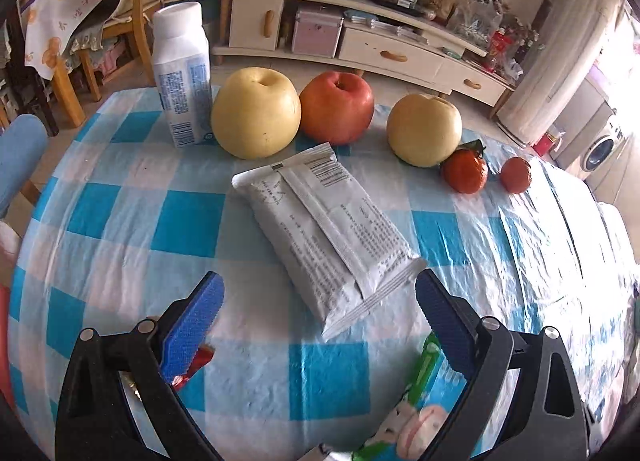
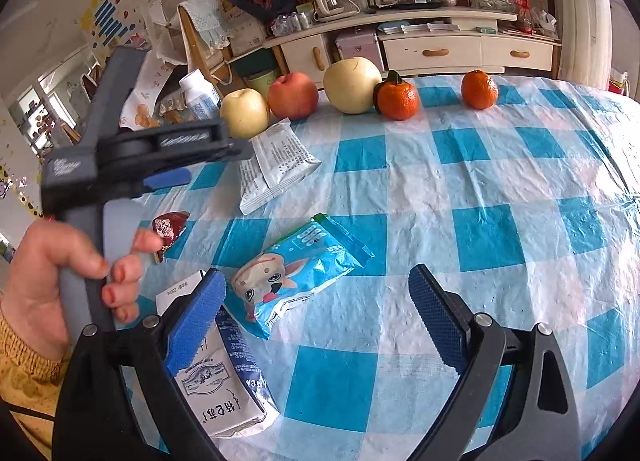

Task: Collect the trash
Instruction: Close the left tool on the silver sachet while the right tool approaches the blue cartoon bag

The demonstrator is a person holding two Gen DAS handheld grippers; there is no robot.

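A tabletop (image 1: 120, 221) under a blue-and-white checked plastic cloth carries fruit and empty packaging.

In the left wrist view, a white bottle (image 1: 182, 73) stands at ten o'clock. Right of it runs a row of fruit: a yellow pear (image 1: 256, 113), a red apple (image 1: 337, 108), a second pear (image 1: 424, 129) and two mandarins (image 1: 465, 175). A white wrapper (image 1: 328, 229) lies flat at centre. The left gripper (image 1: 320, 315) hangs just short of its near end with jaws spread wide and nothing between them, seemingly lined up to pinch that crimped edge.

In the right wrist view, a hand (image 2: 60, 285) holds the left tool at nine o'clock. A small red wrapper (image 2: 170, 227) lies beside it. A flattened milk carton (image 2: 224, 381) sits at seven o'clock. A blue dog-print pouch (image 2: 296, 273) lies at centre. The right gripper (image 2: 316, 321) hovers over it, jaws spread, empty.

Behind stands a cream cabinet (image 2: 440, 49) in a cluttered living room.
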